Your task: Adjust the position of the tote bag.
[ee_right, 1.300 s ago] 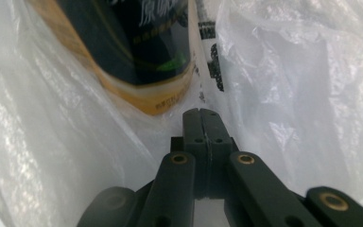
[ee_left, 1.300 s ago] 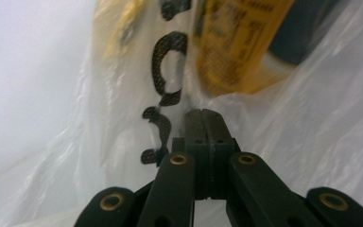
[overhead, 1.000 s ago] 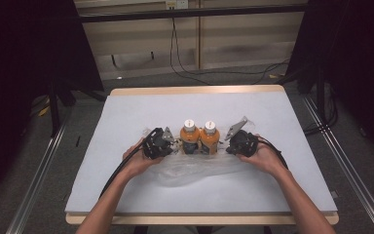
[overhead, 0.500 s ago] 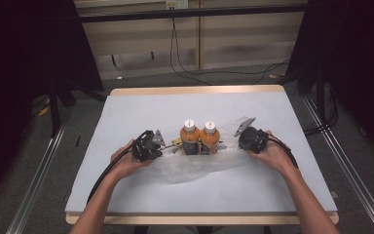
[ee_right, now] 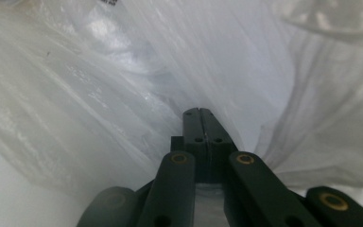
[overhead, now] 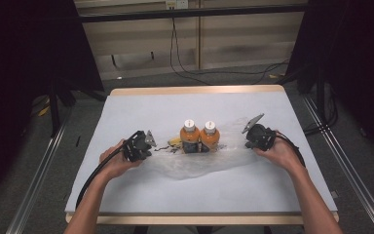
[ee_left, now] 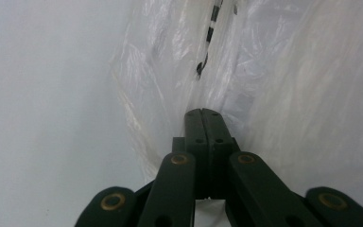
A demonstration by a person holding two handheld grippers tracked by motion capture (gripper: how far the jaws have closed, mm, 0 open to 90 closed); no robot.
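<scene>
High view first: nearest me are the person's two forearms coming in over the front edge of the tabletop (overhead: 141,102), which is covered in a pale sheet. The left gripper (overhead: 148,145) sits at the left end of a clear plastic bag (overhead: 195,163) and the right gripper (overhead: 250,139) at its right end, so the crinkly film is spread wide between them and lies flat on the surface.

Left gripper view shows the black jaws pressed fully together, pinching a fold of the bag (ee_left: 264,94), with bare tabletop off to the left. Right gripper view is pretty much the same deal, jaws clamped tight on a bunched bit of plastic (ee_right: 123,94) that fans out around them.

A bit farther back, between the two grippers, stand two orange bottles (overhead: 199,136) with white caps, upright and touching side by side at the bag's far edge. Can't tell if they're inside the bag or just behind it. Beyond the tabletop, cables (overhead: 185,63) trail across the floor.
</scene>
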